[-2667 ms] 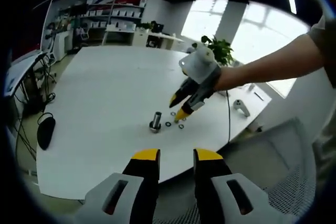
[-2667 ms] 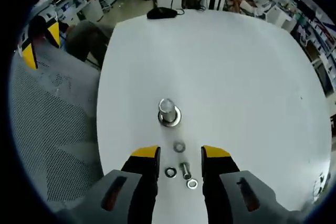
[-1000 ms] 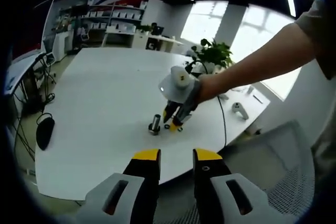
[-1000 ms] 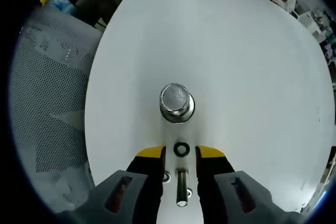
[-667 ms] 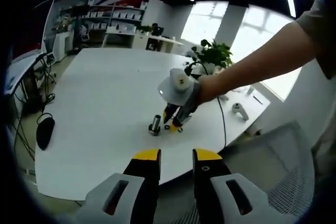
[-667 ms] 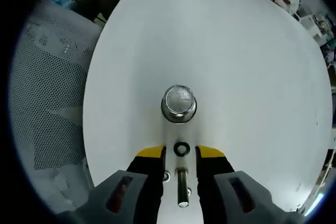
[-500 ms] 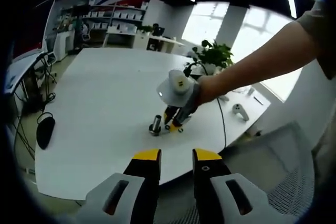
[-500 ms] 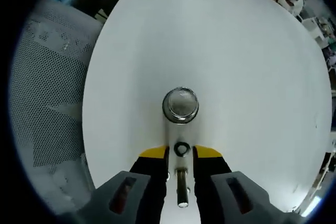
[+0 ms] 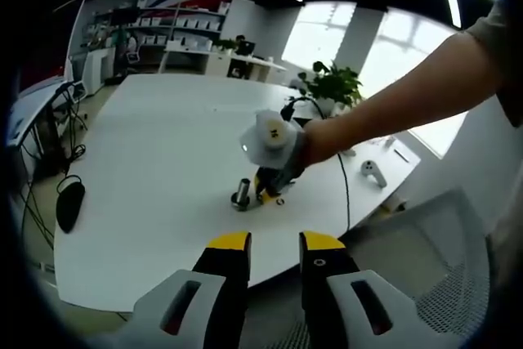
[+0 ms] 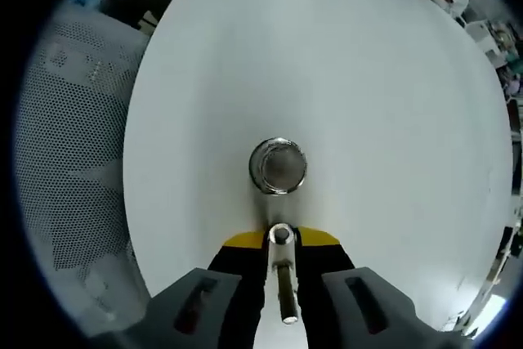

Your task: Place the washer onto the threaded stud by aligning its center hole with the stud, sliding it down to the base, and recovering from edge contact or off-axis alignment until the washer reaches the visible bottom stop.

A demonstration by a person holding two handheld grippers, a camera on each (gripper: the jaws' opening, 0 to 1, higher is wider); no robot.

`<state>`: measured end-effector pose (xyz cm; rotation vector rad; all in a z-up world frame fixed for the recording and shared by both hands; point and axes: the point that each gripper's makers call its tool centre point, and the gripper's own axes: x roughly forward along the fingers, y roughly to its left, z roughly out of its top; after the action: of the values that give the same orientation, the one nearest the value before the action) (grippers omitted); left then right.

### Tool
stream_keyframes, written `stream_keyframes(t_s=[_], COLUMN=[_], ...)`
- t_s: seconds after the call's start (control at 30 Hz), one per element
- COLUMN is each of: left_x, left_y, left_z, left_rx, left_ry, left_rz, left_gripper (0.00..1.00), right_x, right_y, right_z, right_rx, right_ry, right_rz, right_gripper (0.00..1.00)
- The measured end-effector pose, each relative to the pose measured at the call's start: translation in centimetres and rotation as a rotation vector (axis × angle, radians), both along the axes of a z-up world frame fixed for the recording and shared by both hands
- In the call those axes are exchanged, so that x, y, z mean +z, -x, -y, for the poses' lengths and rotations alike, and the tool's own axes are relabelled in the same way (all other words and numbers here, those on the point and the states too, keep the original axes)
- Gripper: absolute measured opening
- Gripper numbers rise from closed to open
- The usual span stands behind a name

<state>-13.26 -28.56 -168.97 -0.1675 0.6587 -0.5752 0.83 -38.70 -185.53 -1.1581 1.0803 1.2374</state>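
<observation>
Your right gripper (image 10: 280, 239) has just closed onto the washer (image 10: 280, 234) beside the stud (image 10: 278, 166); lifting comes next. Left gripper (image 9: 274, 241) stays open, empty.

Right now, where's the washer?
In the right gripper view the washer sits pinched between the right gripper tips, just short of the threaded stud on the white table.
</observation>
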Motion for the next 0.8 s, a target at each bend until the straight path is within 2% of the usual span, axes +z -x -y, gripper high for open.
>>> stream_keyframes(t_s=[0.13,0.27,0.6,0.8], left_x=[-0.02,0.02,0.19,0.17], left_y=[0.09,0.04,-0.02,0.05], left_z=[0.1,0.03,-0.01,0.1], left_rx=[-0.008,-0.004,0.003,-0.007], left_ry=[0.0,0.0,0.006,0.005], left_rz=[-0.003,0.001,0.009,0.008], left_gripper=[0.21,0.21,0.21,0.21], right_x=[-0.1,-0.04,0.11,0.26], right_y=[-0.2,-0.13,-0.33,-0.64], right_z=[0.03,0.0,0.13,0.06], right_rx=[-0.054,-0.041,-0.084,-0.1], right_ry=[-0.011,-0.013,-0.053,-0.062], right_rz=[-0.003,0.006,-0.015,-0.004], right_gripper=[0.14,0.14,0.14,0.14])
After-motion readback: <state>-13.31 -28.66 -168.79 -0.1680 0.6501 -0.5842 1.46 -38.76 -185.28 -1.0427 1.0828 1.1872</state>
